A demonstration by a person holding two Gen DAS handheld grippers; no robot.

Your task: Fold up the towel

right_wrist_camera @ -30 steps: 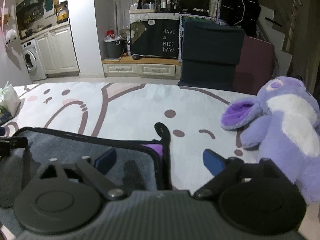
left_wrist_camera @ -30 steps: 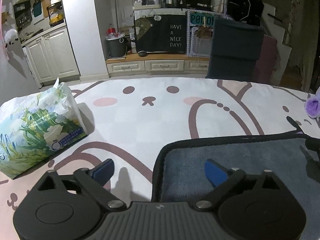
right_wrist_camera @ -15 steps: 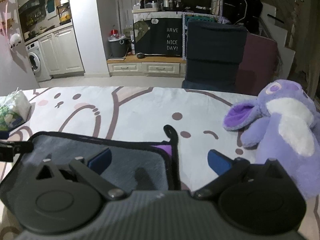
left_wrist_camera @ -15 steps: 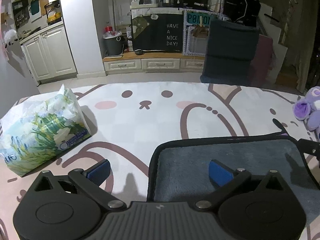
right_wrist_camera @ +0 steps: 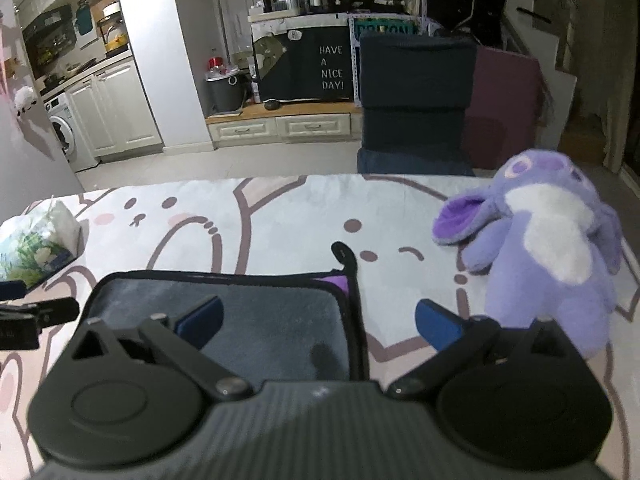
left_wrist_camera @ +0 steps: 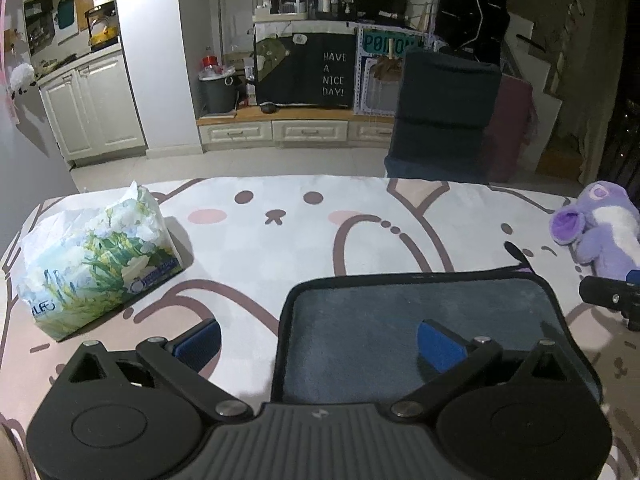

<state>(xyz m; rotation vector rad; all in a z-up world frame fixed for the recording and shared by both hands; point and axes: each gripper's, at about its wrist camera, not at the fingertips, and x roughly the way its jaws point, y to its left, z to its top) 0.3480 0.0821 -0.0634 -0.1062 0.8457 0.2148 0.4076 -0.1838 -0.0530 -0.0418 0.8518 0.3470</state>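
Observation:
A grey towel (left_wrist_camera: 384,316) with a black border lies flat on the table; it also shows in the right wrist view (right_wrist_camera: 248,304). A black hanging loop (right_wrist_camera: 345,254) sticks out at its far right corner. My left gripper (left_wrist_camera: 320,344) is open and empty, held above the towel's left edge, one finger on either side of the border. My right gripper (right_wrist_camera: 318,322) is open and empty above the towel's right edge, likewise straddling it. Each gripper's tip shows at the edge of the other's view.
The table is covered with a pink and white cartoon-face cloth (left_wrist_camera: 280,232). A floral tissue pack (left_wrist_camera: 96,256) lies at the left. A purple plush toy (right_wrist_camera: 552,248) sits at the right, close to my right gripper. A dark chair (left_wrist_camera: 444,120) stands beyond the far edge.
Both grippers have drawn back and risen, so more of the towel and table shows. The towel lies as before. Both grippers stayed open.

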